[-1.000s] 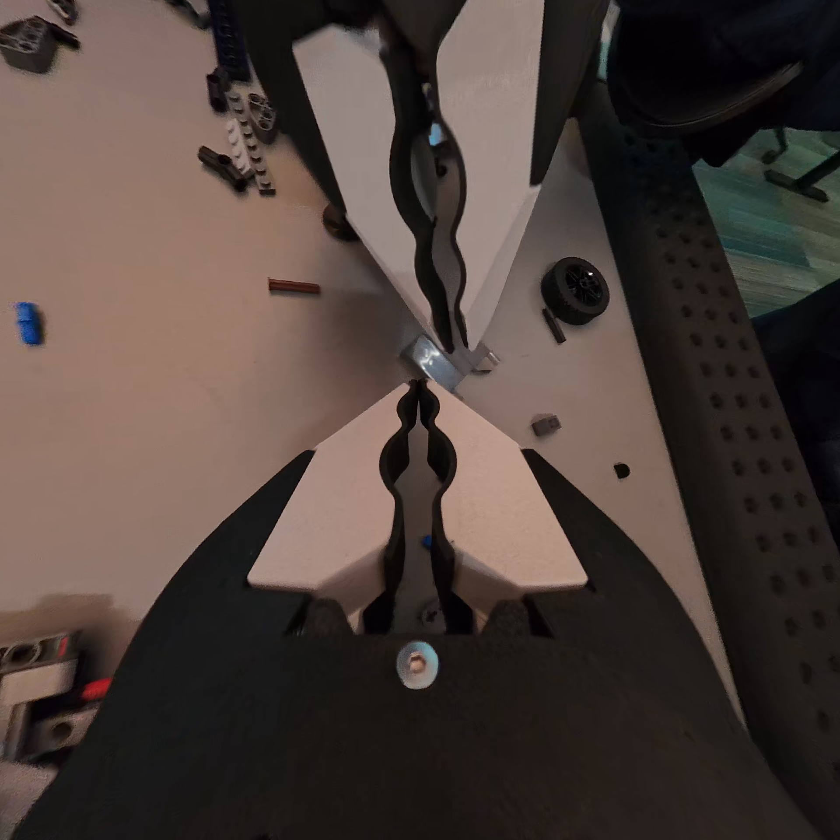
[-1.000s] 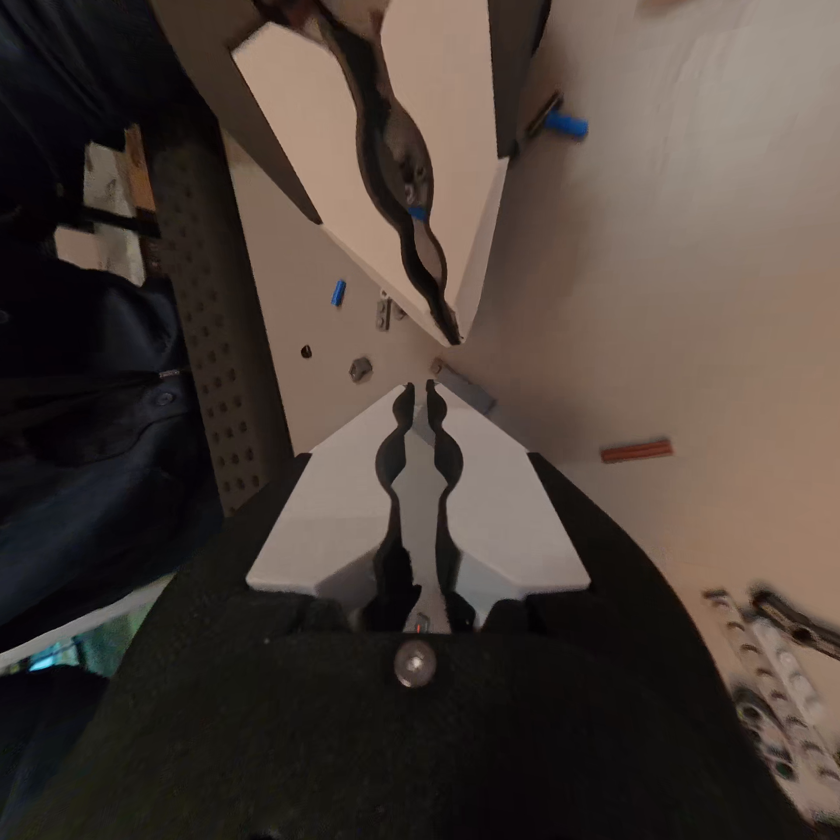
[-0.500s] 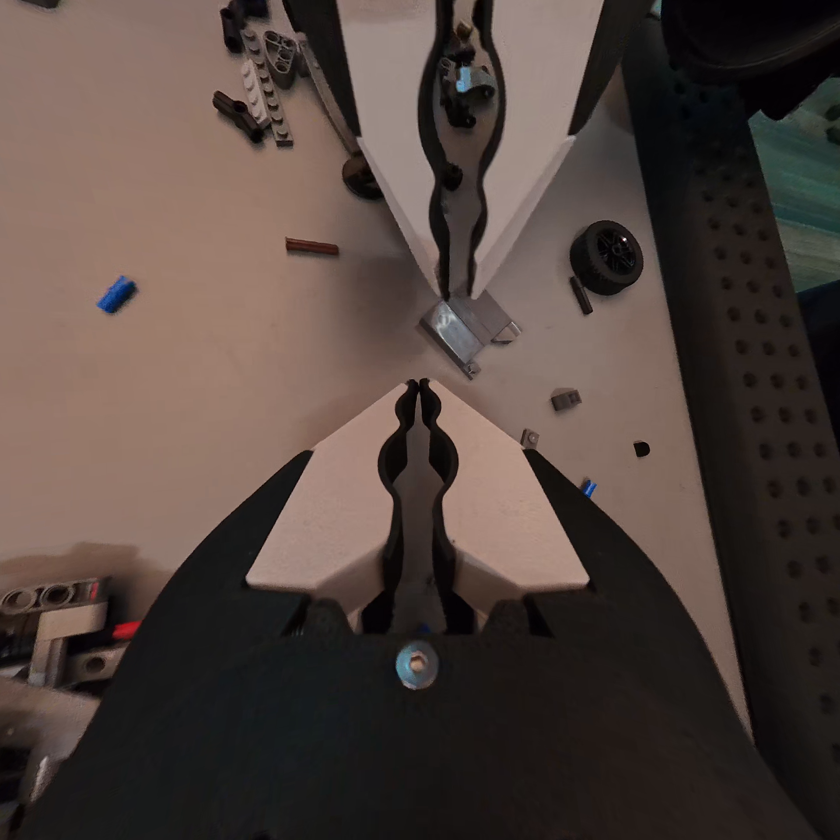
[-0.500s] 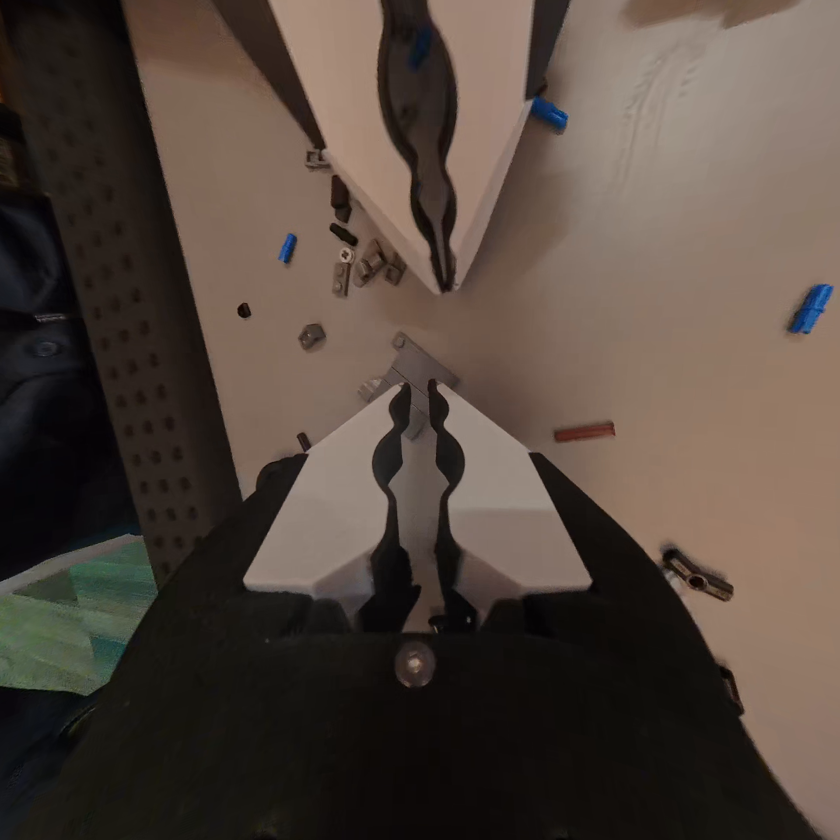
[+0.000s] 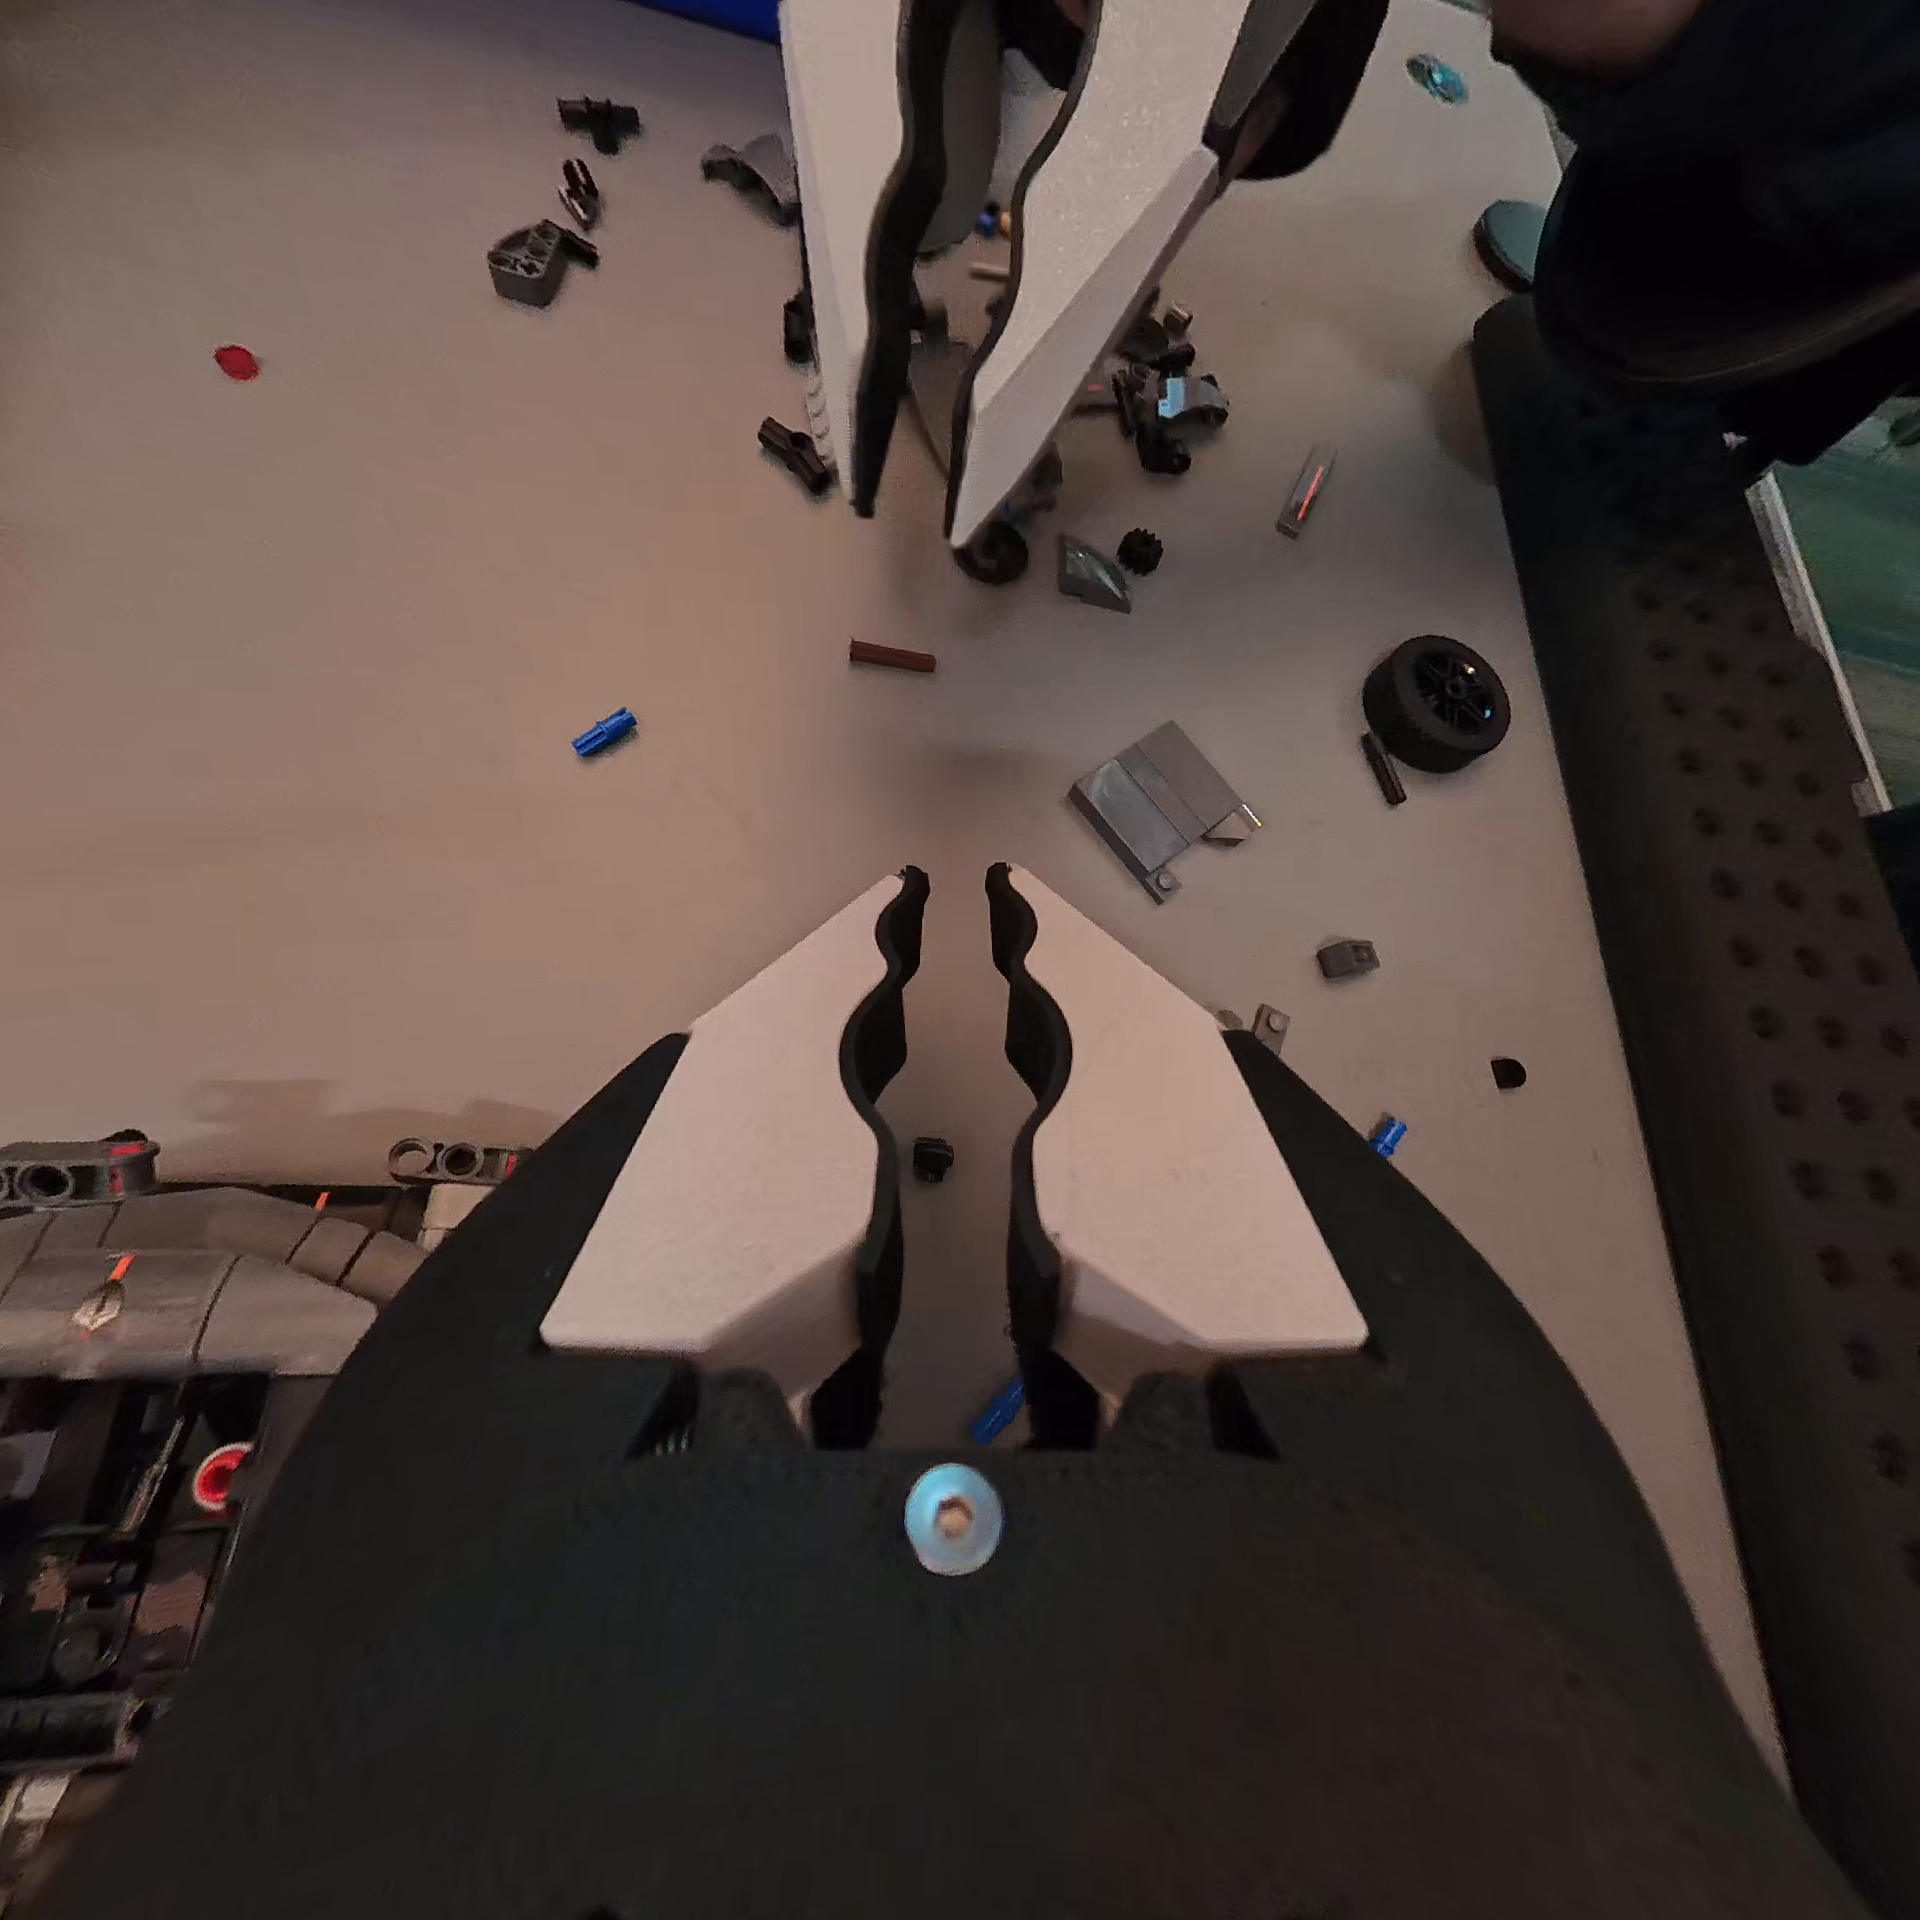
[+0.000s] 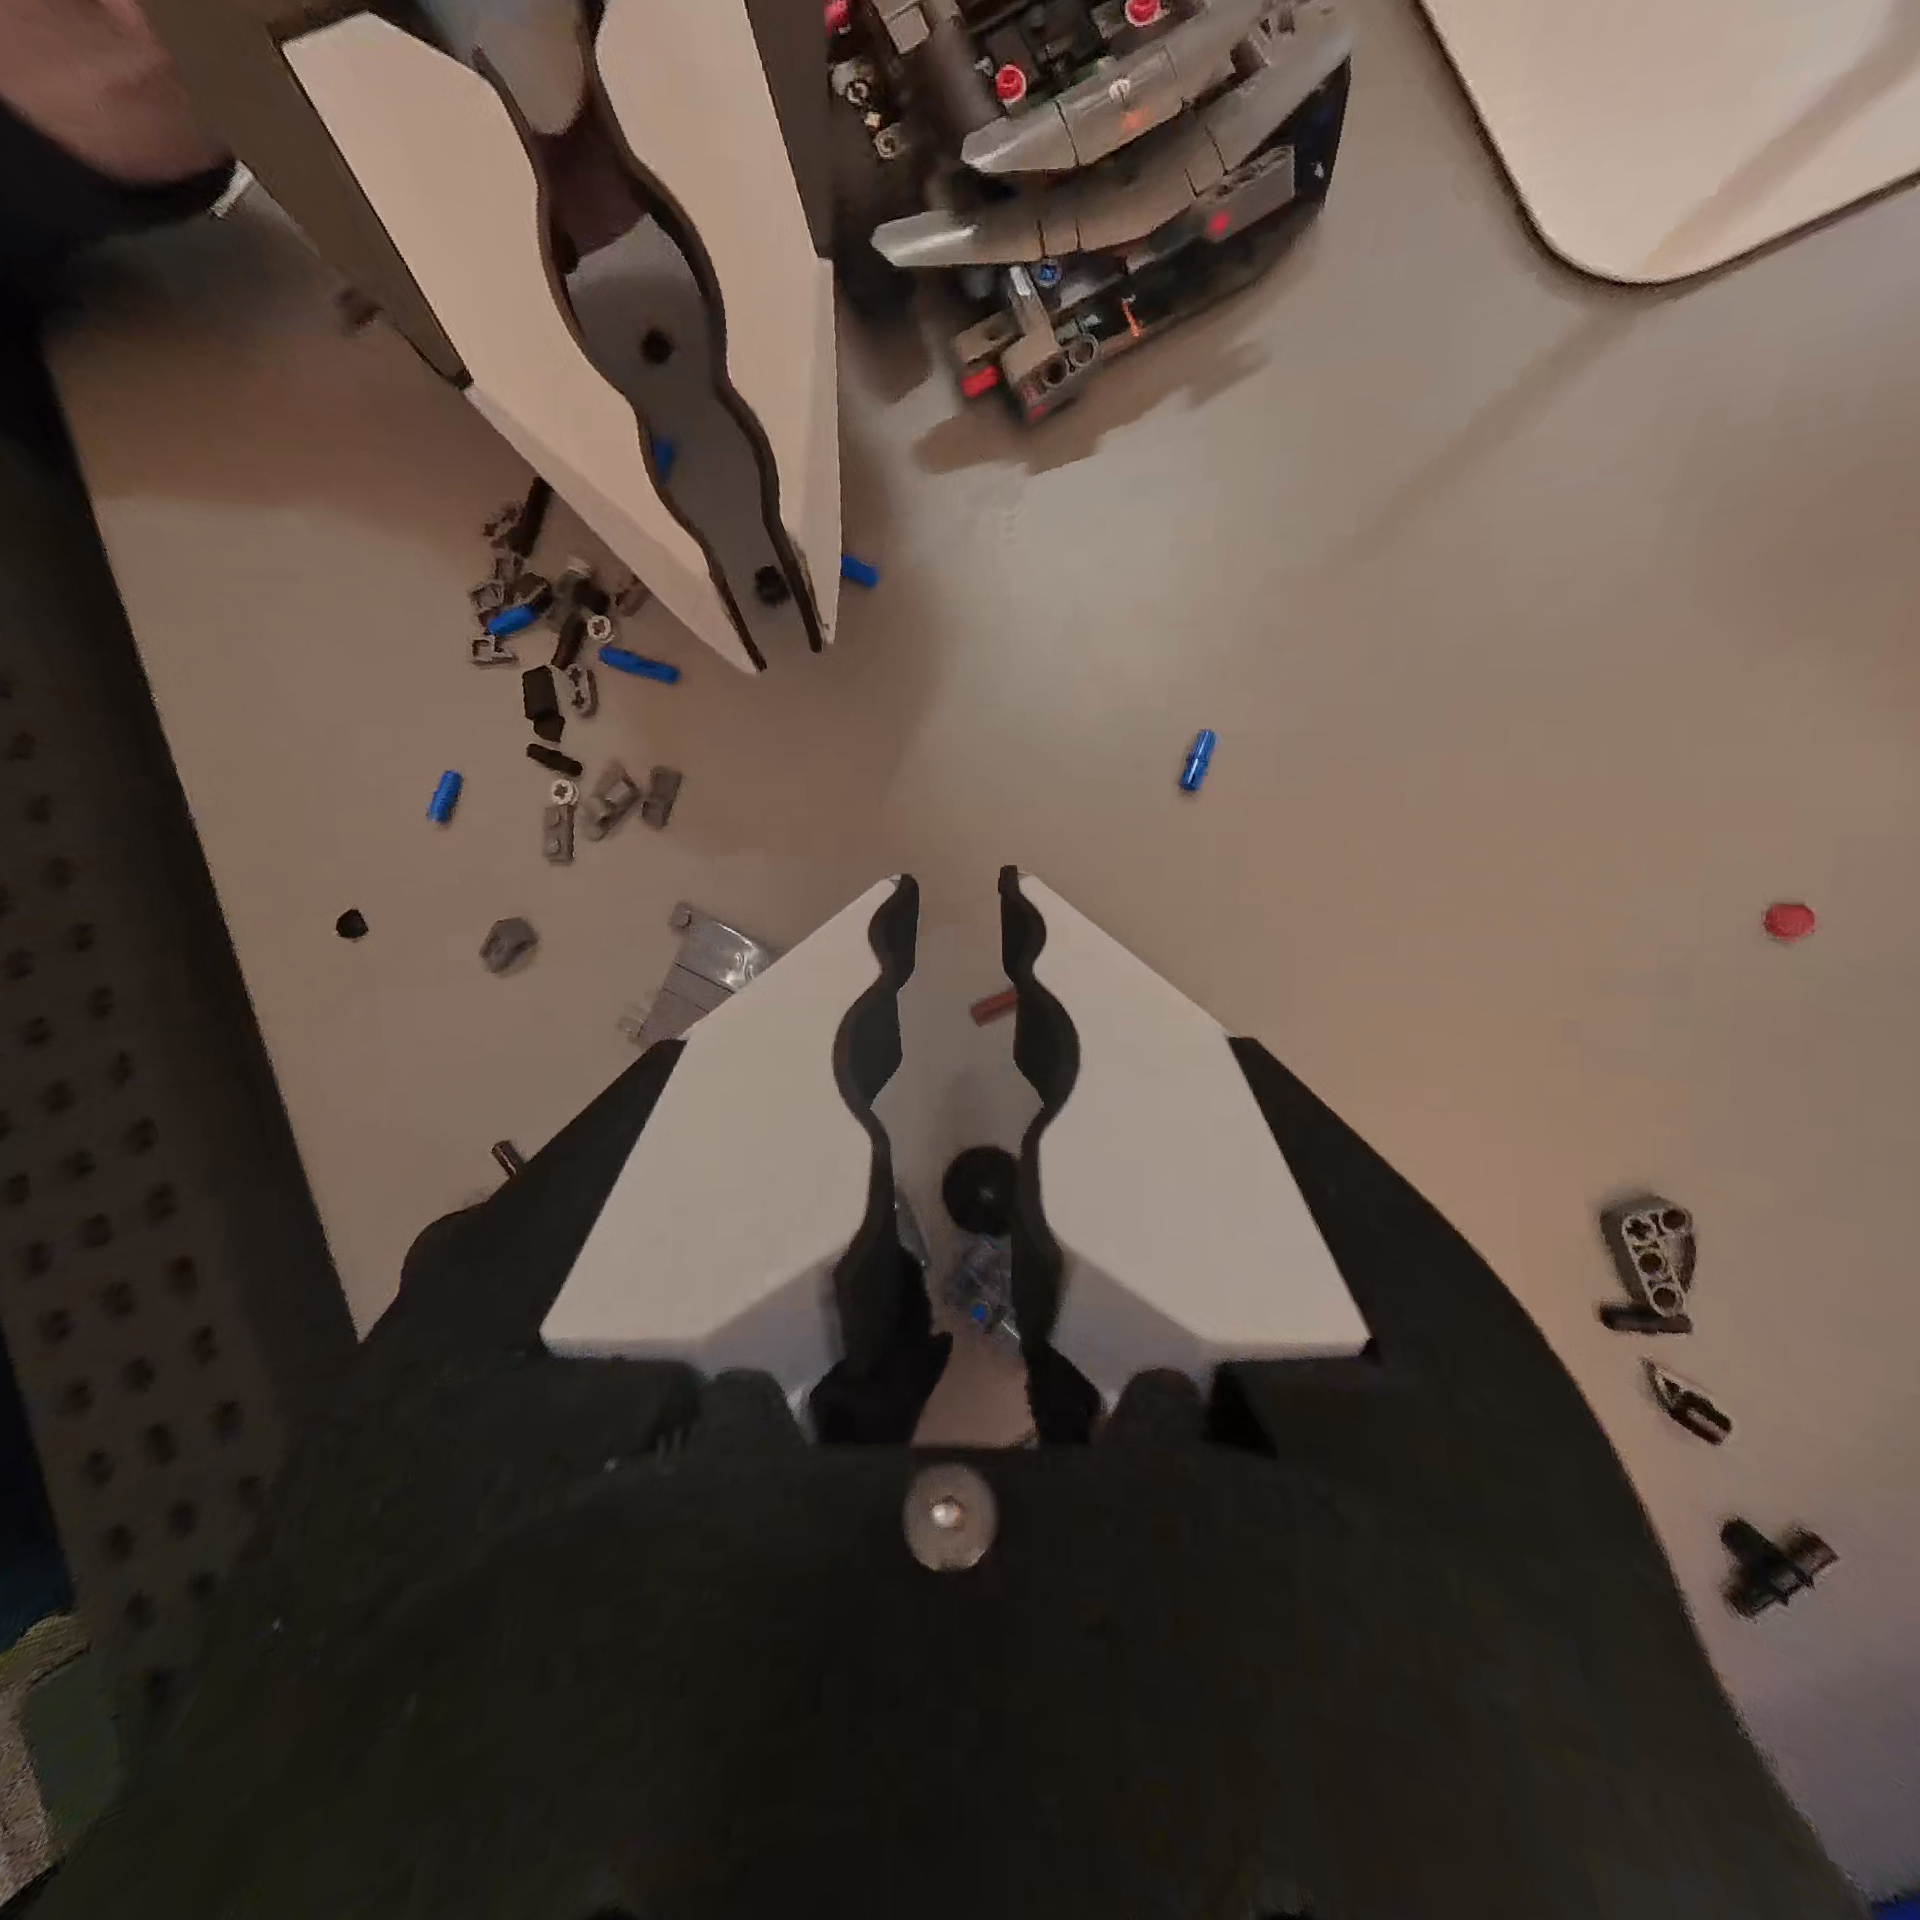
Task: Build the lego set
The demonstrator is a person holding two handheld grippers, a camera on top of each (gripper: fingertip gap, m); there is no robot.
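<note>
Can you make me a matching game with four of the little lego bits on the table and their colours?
Things:
1. wheel
2. loose pin out on the bare table
3. short rod
4. little round stud

Colours:
A. red
B. brown
C. black
D. blue

Pairs: 1-C, 2-D, 3-B, 4-A

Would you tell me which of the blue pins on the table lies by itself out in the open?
The blue pin right of the left gripper in the right wrist view: bare table surrounds it, while the others lie in or near the grey parts pile.
</note>
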